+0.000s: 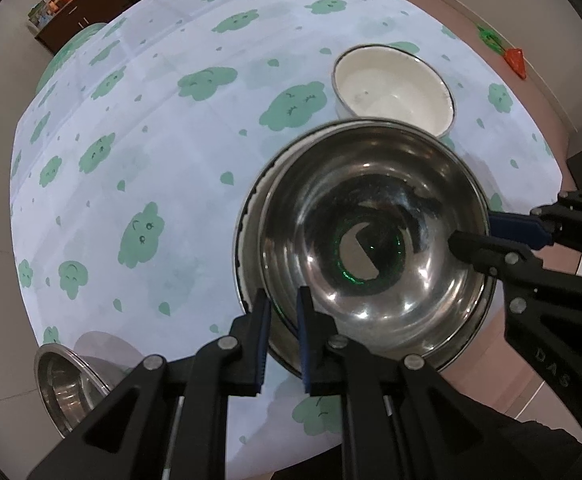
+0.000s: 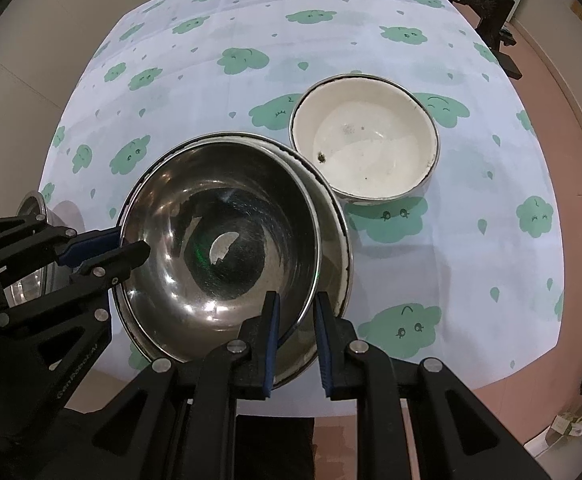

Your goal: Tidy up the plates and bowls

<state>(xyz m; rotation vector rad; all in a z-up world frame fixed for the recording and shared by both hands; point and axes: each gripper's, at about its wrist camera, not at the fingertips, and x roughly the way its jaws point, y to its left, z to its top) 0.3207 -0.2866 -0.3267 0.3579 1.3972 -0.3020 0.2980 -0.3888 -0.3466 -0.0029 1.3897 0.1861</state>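
Observation:
A shiny steel bowl sits tilted inside a wider bowl with a dark rim, near the table's front edge. My left gripper straddles the steel bowl's near rim, one finger outside and one inside, with a small gap. My right gripper straddles the opposite rim of the same steel bowl the same way, and shows in the left wrist view. The left gripper shows in the right wrist view. A white enamel bowl stands upright just behind the stack.
Another steel bowl stands at the table's left front corner. The table carries a white cloth with green clouds. A dark cabinet stands beyond the far side. Pink floor lies to the right.

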